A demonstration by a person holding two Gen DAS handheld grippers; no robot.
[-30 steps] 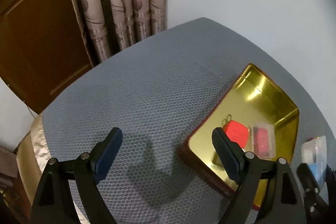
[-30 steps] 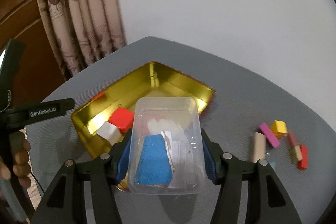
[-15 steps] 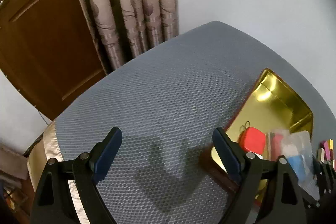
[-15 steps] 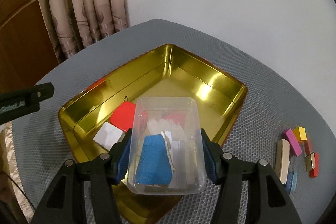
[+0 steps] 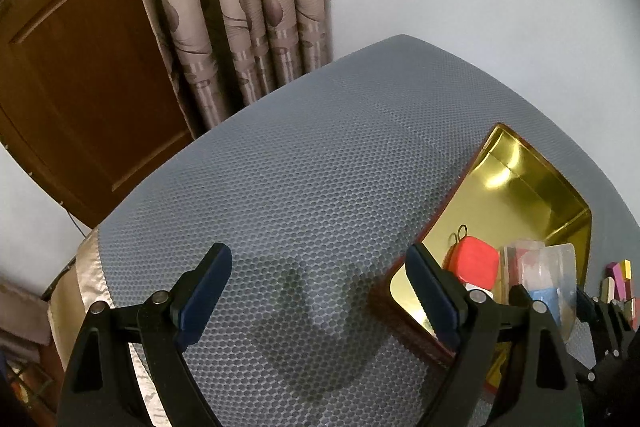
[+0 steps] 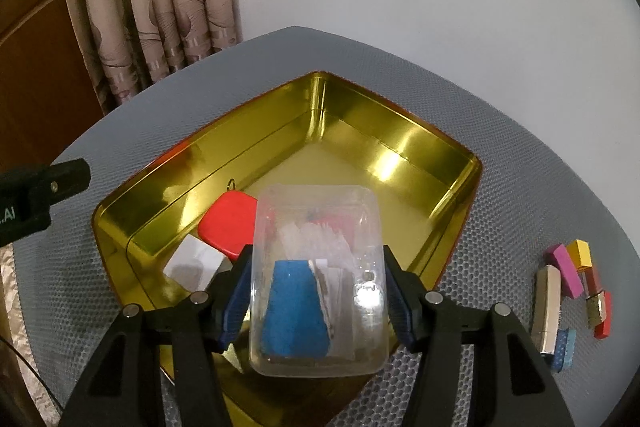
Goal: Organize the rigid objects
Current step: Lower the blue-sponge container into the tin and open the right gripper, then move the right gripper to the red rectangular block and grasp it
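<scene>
Right tool (image 6: 316, 293) clamps a clear plastic box (image 6: 316, 279) by its two long sides, pads pressed against the walls, the box's long axis running straight ahead along the fingers. Inside it sit a blue piece (image 6: 294, 311) and some pale bits. It hangs over the near corner of the gold tin tray (image 6: 400, 143), where a red block (image 6: 230, 223) and a white block (image 6: 192, 263) already lie; setting it down looks like the step in hand. Left tool (image 5: 316, 291) stands wide apart with nothing between its fingers, above bare grey surface (image 5: 300, 167) just left of the tray. Loose coloured blocks (image 6: 568, 291) wait well off to the right, nearer the right hand
</scene>
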